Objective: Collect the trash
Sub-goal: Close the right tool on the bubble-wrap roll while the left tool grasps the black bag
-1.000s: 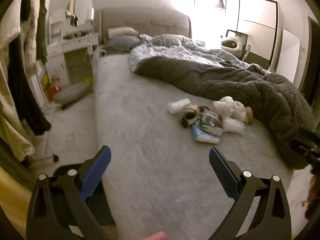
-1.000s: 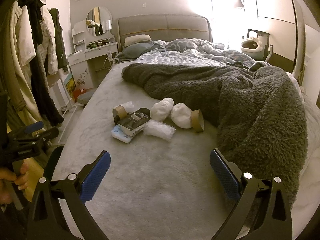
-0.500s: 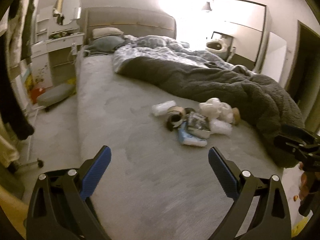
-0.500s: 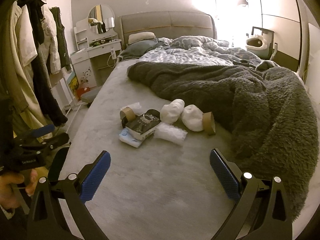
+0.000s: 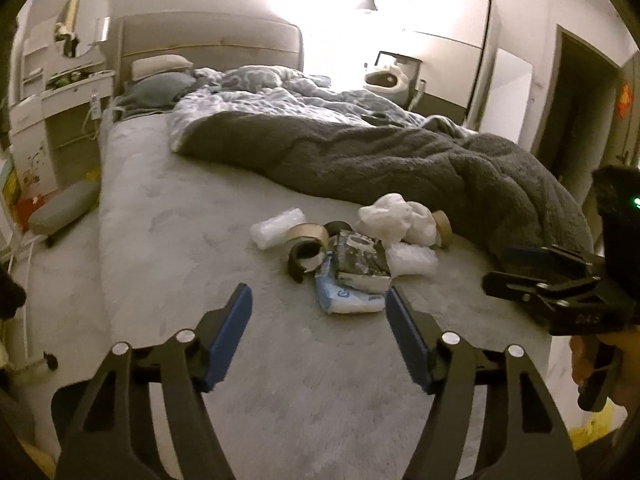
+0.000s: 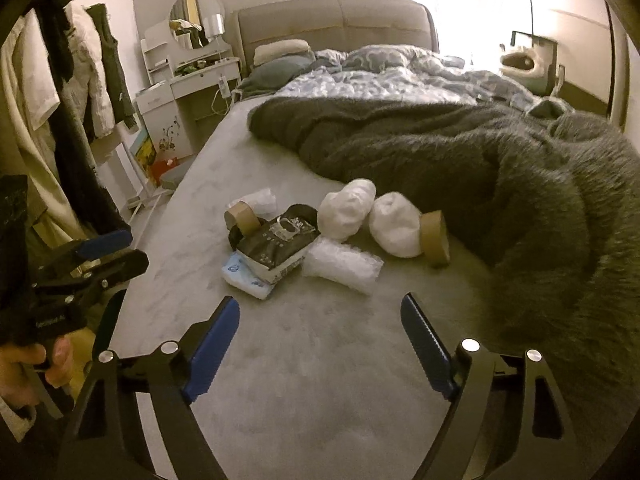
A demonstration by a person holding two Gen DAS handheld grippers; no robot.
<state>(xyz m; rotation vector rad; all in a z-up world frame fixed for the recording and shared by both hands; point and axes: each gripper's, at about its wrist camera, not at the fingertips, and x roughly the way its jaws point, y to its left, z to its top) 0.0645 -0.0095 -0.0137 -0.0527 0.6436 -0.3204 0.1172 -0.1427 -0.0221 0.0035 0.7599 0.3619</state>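
Only the right view shows hanging coats (image 6: pixel 80 92); both hand-held grippers closing, empty.

A dark grey fuzzy blanket (image 6: pixel 460 168) lies on the pale grey bed (image 6: pixel 320 380), beside white wads (image 6: pixel 348 210) and brown tape rolls (image 6: pixel 434 236).

Left black two-finger gripper with blue pads (image 5: pixel 318 312): jaws closing, nothing between them, tilted down short of the trash pile (image 5: pixel 352 256).
Right black two-finger gripper with blue pads (image 6: pixel 320 320): jaws closing, empty, angled down near the same pile.
Hands: each grasps its gripper's handle.
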